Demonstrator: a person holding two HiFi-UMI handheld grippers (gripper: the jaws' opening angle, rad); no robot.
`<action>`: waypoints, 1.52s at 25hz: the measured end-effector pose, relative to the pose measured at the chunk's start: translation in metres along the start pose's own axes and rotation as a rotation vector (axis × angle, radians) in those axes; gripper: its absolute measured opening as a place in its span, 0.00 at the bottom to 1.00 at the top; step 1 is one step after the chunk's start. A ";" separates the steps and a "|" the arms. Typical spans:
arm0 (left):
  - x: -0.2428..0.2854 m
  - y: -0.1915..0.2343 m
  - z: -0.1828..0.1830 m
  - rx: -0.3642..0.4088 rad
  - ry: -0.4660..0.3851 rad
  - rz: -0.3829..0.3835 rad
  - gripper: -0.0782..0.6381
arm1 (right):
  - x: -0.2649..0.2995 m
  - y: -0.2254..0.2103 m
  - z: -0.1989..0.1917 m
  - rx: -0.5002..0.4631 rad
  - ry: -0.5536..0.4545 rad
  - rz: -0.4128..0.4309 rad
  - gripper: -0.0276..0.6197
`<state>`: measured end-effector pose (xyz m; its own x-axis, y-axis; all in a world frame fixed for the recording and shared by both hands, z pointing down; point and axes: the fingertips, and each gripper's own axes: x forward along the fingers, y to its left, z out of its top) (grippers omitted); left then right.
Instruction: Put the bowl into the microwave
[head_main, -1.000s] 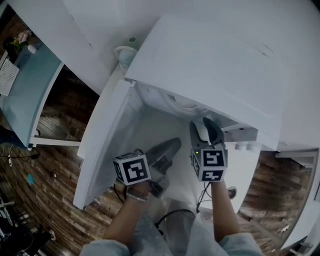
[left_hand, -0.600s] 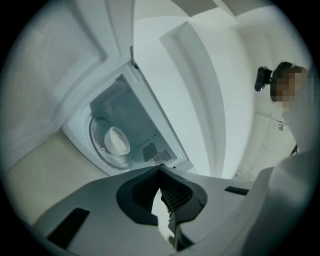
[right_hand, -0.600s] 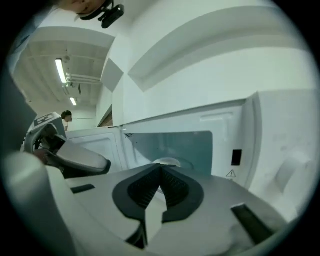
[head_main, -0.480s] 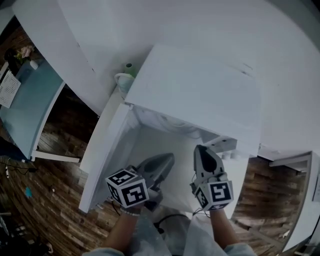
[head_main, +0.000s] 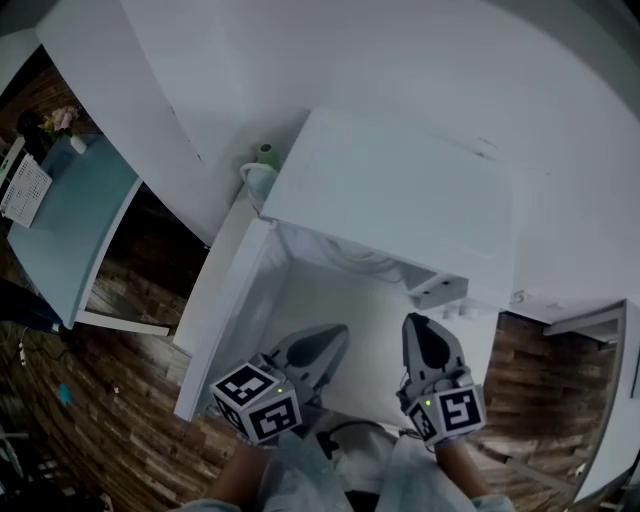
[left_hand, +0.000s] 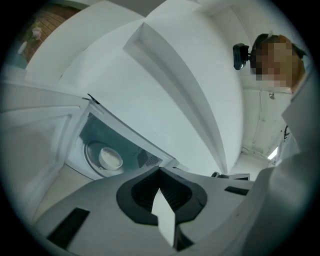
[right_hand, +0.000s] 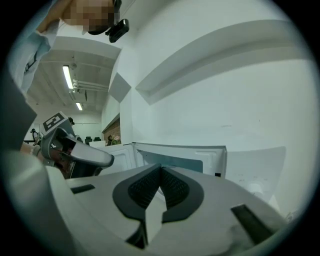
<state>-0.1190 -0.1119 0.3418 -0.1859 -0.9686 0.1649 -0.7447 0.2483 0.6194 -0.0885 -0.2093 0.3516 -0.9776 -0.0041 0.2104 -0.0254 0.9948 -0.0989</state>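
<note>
Backs right gripper (head_main: 420, 325) out of microwave (head_main: 400, 200) mouth versus a second ago, jaws gone from half apart to pressed together, nothing between. Holds left gripper (head_main: 332, 336) closed too, empty, low beside open door (head_main: 225, 330). Shows bowl (left_hand: 110, 157) already inside cavity on turntable (left_hand: 91, 149), ahead and left of left gripper, well apart from both. Leaves door hinged left, swung out toward person. Puts left gripper nearer its free edge, likely for closing.
</note>
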 end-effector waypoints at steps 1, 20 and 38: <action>-0.003 -0.003 0.002 0.010 -0.001 0.003 0.12 | -0.002 0.002 0.004 0.007 -0.010 0.003 0.05; -0.015 -0.035 0.032 0.173 -0.042 0.006 0.12 | -0.010 0.039 0.076 -0.045 -0.156 0.097 0.05; 0.000 -0.040 0.035 0.208 -0.034 -0.003 0.12 | -0.003 0.031 0.075 -0.016 -0.141 0.099 0.05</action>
<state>-0.1115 -0.1218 0.2904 -0.2022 -0.9700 0.1352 -0.8612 0.2419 0.4471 -0.1019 -0.1858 0.2752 -0.9948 0.0812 0.0620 0.0750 0.9925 -0.0967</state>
